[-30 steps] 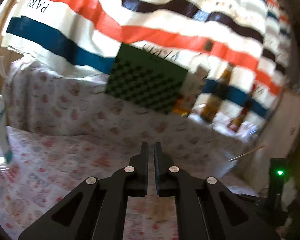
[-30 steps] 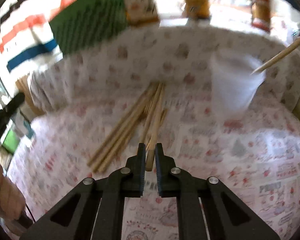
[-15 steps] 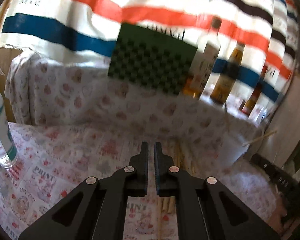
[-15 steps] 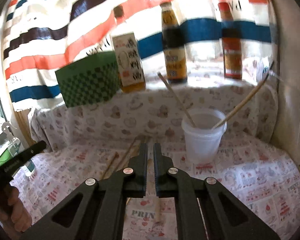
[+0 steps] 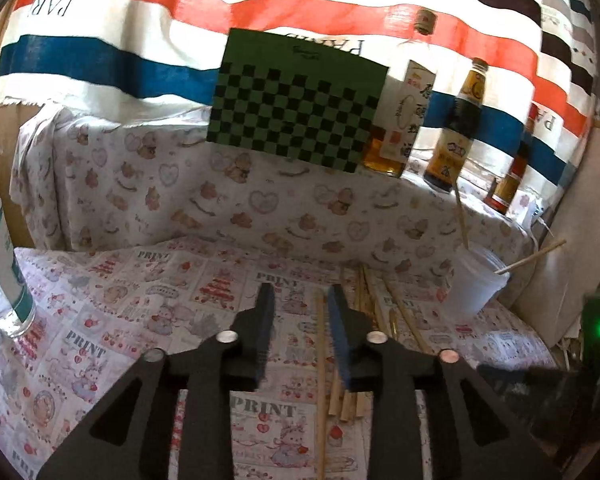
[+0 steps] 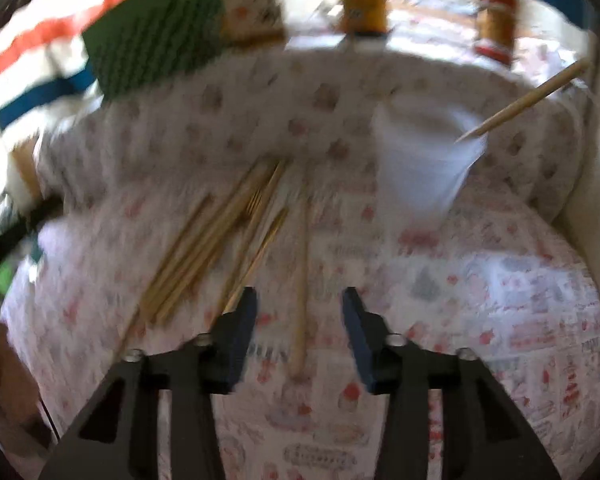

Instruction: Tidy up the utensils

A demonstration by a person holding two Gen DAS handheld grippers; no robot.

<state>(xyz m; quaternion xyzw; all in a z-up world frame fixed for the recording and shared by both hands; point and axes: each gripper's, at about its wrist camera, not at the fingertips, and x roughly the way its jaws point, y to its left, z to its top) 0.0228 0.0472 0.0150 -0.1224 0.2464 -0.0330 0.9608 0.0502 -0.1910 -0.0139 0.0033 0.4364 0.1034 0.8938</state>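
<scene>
Patterned tablecloth (image 6: 520, 320) below, our spread right gripper (image 6: 300, 308) straddles one chopstick (image 6: 300, 300); blur risks nudging it, cup (image 6: 424, 168) at one o'clock.

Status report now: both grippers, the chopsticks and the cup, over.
Left gripper open, right gripper open, both empty. Loose chopsticks on cloth; two in white cup. One chopstick between right jaws. Nothing blocking.

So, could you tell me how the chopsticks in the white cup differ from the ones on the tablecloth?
The chopsticks in the white cup, such as one, lean tilted over its rim, while the chopsticks on the tablecloth lie flat. The cup holds two at most; the loose ones form a larger scattered bunch. Both look like plain light wood.
</scene>
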